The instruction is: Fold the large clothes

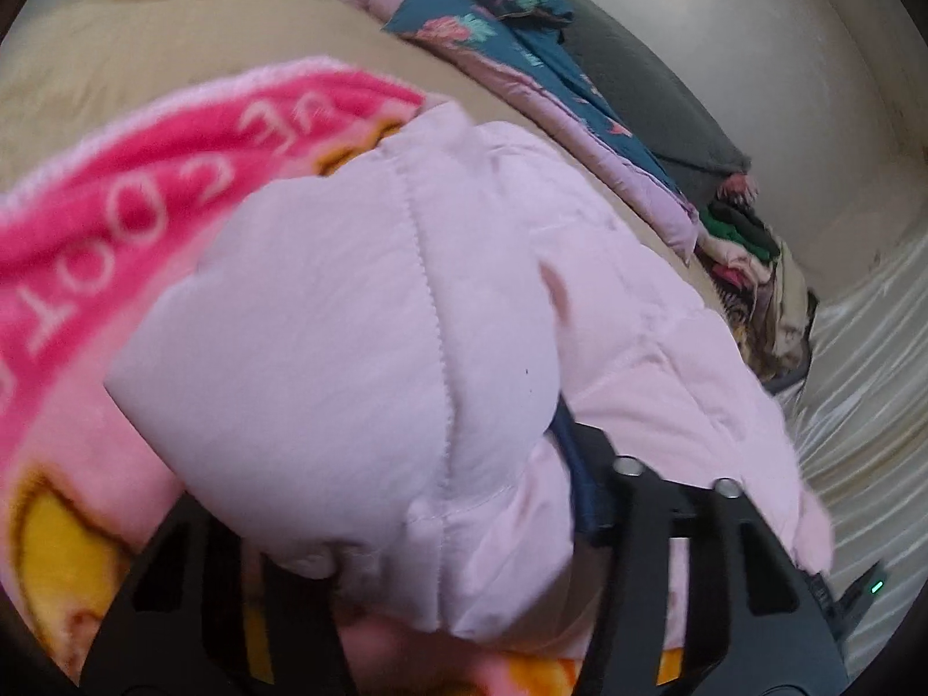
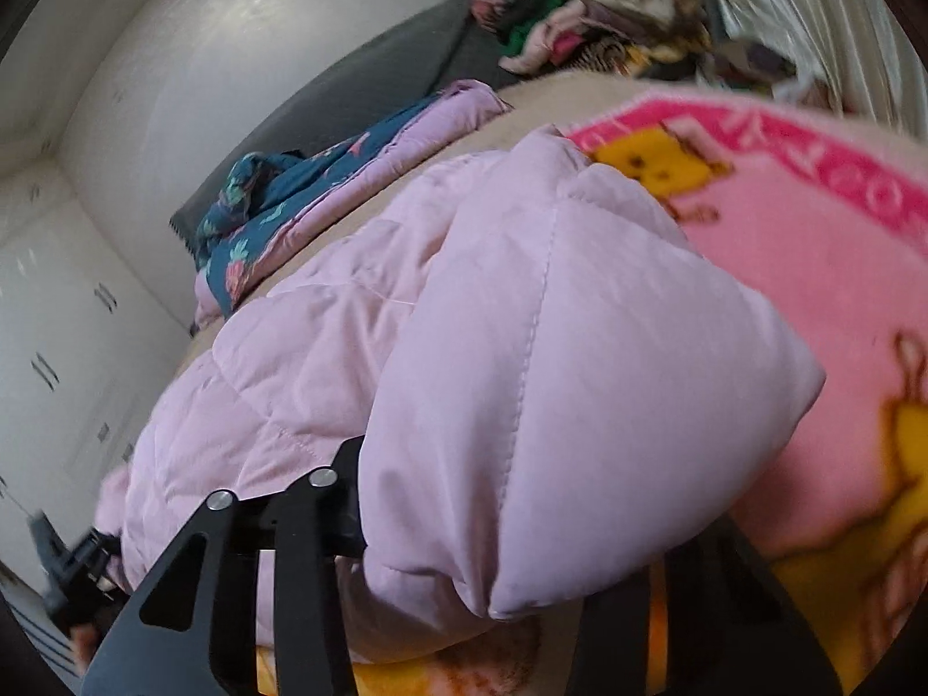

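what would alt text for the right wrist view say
A puffy pale pink quilted jacket bulges between the black fingers of the right gripper, which is shut on it. Beneath lies a pink cartoon blanket; folded floral bedding lies behind.

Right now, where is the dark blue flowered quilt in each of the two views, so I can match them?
Left wrist view: the flowered quilt lies at the top centre-right, beyond the pink puffer jacket.
Right wrist view: the flowered quilt lies at the upper left, beyond the pink puffer jacket.
Shared landmark: the heap of mixed clothes at the quilt's far end.
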The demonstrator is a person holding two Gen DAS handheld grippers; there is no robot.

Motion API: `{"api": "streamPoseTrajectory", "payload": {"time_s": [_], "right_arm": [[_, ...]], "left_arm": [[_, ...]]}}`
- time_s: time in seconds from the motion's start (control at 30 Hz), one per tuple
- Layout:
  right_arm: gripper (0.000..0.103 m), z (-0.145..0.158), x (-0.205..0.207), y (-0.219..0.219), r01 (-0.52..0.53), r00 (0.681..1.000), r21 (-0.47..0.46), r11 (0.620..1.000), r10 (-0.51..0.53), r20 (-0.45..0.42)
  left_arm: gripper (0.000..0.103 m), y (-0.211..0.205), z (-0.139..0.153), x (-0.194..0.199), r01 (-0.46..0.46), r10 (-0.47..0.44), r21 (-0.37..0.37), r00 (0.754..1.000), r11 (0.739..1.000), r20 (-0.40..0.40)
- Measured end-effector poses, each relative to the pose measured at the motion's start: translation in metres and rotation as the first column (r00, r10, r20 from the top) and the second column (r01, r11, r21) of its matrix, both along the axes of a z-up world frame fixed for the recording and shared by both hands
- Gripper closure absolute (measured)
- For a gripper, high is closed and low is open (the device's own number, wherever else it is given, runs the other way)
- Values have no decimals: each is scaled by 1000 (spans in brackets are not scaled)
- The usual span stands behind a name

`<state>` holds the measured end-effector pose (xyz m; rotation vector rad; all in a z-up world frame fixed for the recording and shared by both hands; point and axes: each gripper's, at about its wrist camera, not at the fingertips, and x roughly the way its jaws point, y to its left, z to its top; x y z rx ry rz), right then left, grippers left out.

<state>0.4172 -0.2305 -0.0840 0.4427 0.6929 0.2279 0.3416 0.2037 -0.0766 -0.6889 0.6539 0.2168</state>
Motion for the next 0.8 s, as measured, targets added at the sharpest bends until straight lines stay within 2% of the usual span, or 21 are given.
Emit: {"api": "streamPoseTrajectory", "payload": {"time_s": [0.1, 0.37, 0.6, 0.8], "right_arm": [[67, 8, -4, 6, -11, 1000, -59, 998, 12, 11], [70, 28, -24, 18, -43, 996, -180, 983, 57, 70], [72, 60, -64, 25, -91, 979, -279, 956, 138, 152], [72, 73, -104, 19, -124, 967, -307, 944, 184, 174]], "left_arm": [[68, -5, 8, -2, 10, -10, 50, 1000, 999, 2], [71, -11, 24, -14, 27, -27, 106, 1000, 994, -1], [71, -21, 46, -45, 52, -56, 152, 998, 987, 20], [71, -28, 57, -81, 59, -66, 171, 997, 984, 32]]}}
